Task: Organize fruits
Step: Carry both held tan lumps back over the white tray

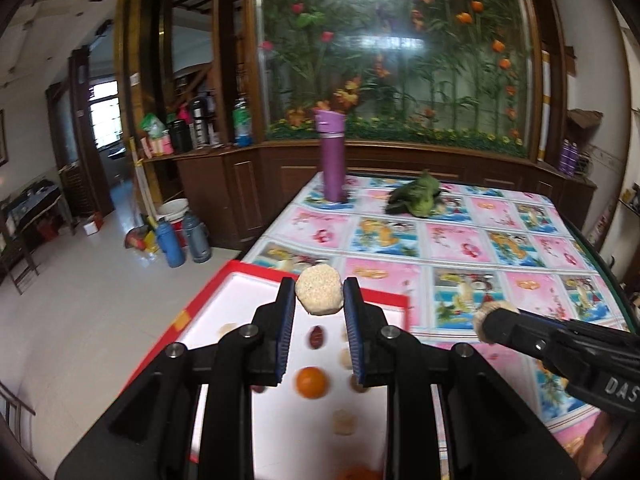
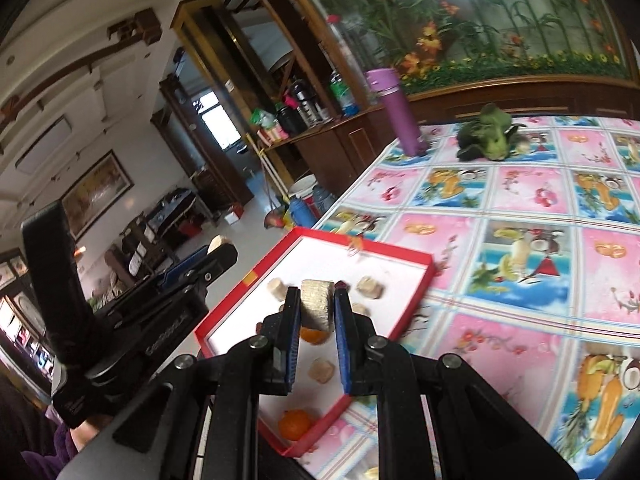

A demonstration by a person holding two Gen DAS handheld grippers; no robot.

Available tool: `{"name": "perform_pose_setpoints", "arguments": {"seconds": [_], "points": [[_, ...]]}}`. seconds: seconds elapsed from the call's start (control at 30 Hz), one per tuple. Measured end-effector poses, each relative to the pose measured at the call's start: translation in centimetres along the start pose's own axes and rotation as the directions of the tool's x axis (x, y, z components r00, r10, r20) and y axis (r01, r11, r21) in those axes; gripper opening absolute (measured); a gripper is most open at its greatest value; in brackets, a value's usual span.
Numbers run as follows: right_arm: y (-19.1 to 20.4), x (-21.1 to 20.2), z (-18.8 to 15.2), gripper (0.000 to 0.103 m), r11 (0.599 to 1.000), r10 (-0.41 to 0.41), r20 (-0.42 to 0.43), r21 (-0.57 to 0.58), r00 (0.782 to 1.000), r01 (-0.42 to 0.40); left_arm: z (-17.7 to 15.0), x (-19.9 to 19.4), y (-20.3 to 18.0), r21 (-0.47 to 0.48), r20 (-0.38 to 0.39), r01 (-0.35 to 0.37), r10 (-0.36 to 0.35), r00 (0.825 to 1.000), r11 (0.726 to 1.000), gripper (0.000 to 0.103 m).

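Note:
My left gripper (image 1: 319, 292) is shut on a pale round crumbly slice (image 1: 319, 289), held above a red-rimmed white tray (image 1: 256, 270). My right gripper (image 2: 317, 304) is shut on a similar pale slice (image 2: 317, 306), seen edge-on above the same tray (image 2: 416, 292). In the tray lie an orange (image 1: 311, 382), a dark red date (image 1: 316, 336) and several pale pieces (image 1: 344, 421). In the right wrist view two oranges (image 2: 295, 424) and pale chunks (image 2: 321, 370) show there. The right gripper (image 1: 486, 322) reaches in at the right of the left wrist view. At the left of the right wrist view is the left gripper (image 2: 220, 245).
The table (image 1: 460, 240) wears a pink and blue fruit-print cloth. A purple flask (image 1: 333, 156) and a leafy green vegetable (image 1: 416, 200) stand at its far end. Left of the table, the floor holds blue and grey flasks (image 1: 172, 246) and a bucket. A wooden cabinet and planter window close off the back.

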State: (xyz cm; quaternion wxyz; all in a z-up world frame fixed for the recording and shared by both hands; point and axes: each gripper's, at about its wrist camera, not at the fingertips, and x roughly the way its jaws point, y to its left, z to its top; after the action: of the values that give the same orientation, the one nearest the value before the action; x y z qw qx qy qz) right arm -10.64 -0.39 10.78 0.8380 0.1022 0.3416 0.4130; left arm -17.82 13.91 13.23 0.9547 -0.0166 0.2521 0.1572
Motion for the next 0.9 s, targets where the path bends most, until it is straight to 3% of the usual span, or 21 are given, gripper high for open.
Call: {"name": "perform_pose_setpoints", "arguments": {"seconds": [0.27,0.9], "points": [[2.1,2.5,-1.0,0.014,0.999,0.01,-0.058,-0.03,0.998,-0.012,-1.2,0.6,3.9,-0.047,-0.015,-0.071,0.07,0.997,0.996,0.026],[5.5,5.4,-2.5,0.014,0.995,0.034,-0.13,-0.083,0.991,-0.045,-2.9,1.6,8.1,-0.102,-0.051,-0.115,0.111,0.993,0.988,0.026]]}}
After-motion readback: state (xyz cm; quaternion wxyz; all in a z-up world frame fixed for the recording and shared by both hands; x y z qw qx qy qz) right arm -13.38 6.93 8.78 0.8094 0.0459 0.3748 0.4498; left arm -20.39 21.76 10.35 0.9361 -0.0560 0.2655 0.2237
